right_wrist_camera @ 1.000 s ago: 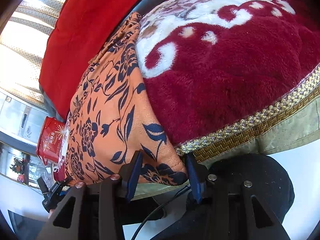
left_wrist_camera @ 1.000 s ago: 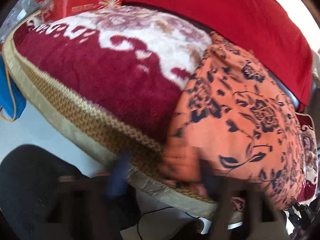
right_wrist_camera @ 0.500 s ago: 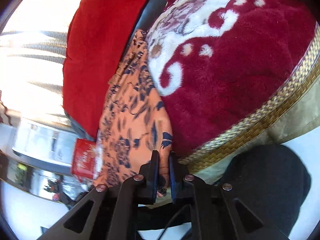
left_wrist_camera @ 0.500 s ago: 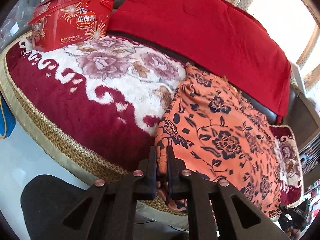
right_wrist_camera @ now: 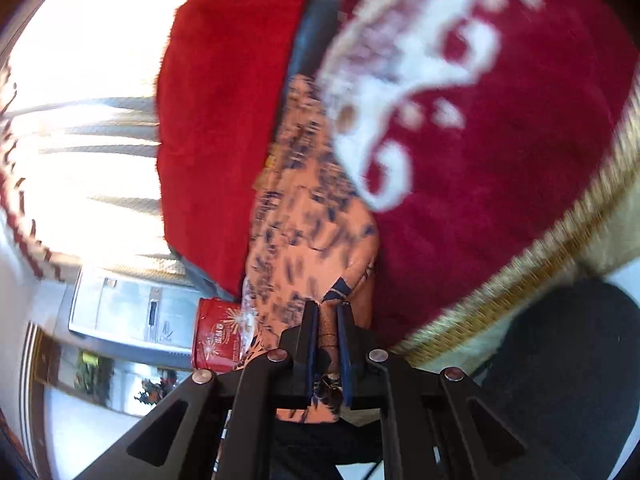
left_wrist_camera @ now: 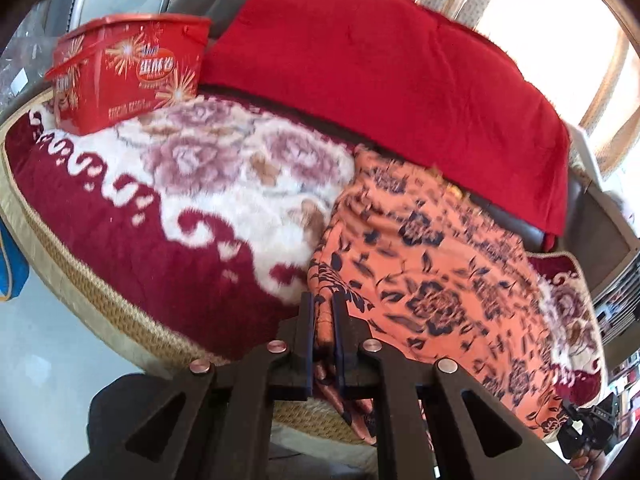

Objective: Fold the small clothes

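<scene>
An orange garment with dark blue flowers (left_wrist_camera: 432, 272) lies spread on the right part of a plush red and white floral blanket (left_wrist_camera: 168, 184). My left gripper (left_wrist_camera: 323, 300) is shut on the garment's near left edge, with cloth pinched between the jaws. In the right wrist view the same orange garment (right_wrist_camera: 312, 216) runs away from me along the blanket (right_wrist_camera: 500, 152). My right gripper (right_wrist_camera: 327, 308) is shut on its near end. The view is tilted and blurred.
A red snack box (left_wrist_camera: 128, 76) stands at the blanket's far left and shows in the right wrist view (right_wrist_camera: 216, 336). A red cloth (left_wrist_camera: 384, 68) drapes the sofa back. A woven gold border (left_wrist_camera: 92, 292) edges the blanket. A black round object (right_wrist_camera: 560, 380) sits below.
Both grippers went from open around the garment's near edge to shut on it. Both have since lifted and tilted, drawing the cloth up; the right view has rotated.
</scene>
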`<state>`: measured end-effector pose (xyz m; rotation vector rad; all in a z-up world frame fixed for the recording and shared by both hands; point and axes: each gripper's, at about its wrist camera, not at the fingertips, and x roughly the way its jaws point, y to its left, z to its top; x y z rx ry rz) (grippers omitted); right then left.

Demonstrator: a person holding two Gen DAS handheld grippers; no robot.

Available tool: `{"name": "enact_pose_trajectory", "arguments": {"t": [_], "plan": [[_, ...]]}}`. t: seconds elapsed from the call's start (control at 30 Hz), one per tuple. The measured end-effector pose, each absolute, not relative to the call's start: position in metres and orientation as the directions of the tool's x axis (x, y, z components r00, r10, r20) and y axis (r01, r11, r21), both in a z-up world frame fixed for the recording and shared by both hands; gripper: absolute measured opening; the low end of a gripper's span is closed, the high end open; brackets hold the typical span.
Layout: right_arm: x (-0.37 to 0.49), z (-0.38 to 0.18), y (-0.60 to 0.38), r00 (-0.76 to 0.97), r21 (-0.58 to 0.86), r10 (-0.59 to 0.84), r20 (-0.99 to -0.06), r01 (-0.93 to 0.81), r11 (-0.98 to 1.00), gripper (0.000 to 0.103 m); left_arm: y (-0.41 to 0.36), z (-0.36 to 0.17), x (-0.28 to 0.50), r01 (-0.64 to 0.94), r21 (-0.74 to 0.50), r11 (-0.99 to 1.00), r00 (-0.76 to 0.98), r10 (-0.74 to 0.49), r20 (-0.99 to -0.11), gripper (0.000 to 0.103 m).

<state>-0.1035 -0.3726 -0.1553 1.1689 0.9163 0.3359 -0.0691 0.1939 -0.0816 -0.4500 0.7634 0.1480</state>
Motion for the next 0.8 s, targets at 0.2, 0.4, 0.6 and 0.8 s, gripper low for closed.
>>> {"name": "enact_pose_trajectory", "arguments": {"t": [0.2,0.4,0.6,0.8], "plan": [[-0.097,-0.148,-0.373,0.615,0.898,0.663,-0.428,0.203,0.391,0.01,0.197,-0.07,-0.065,-0.257,-0.326,0.91,0.726,-0.041,-0.686,0.008],[-0.08,-0.157,-0.37,0.592,0.901,0.684,-0.427,0.212,0.379,0.009,0.197,-0.086,-0.043,-0.26,-0.324,0.91,0.668,-0.073,-0.741,0.008],[-0.004,-0.117,-0.361,0.582,0.894,0.705,-0.407,0.096,0.437,0.007,0.19,-0.045,0.011,-0.141,-0.276,0.951,0.715,-0.095,-0.692,0.007],[0.15,-0.028,-0.357,0.672,0.86,0.677,-0.299,-0.118,0.497,0.0,0.181,0.022,0.132,-0.041,-0.237,0.971,0.826,-0.101,-0.554,0.007]]}}
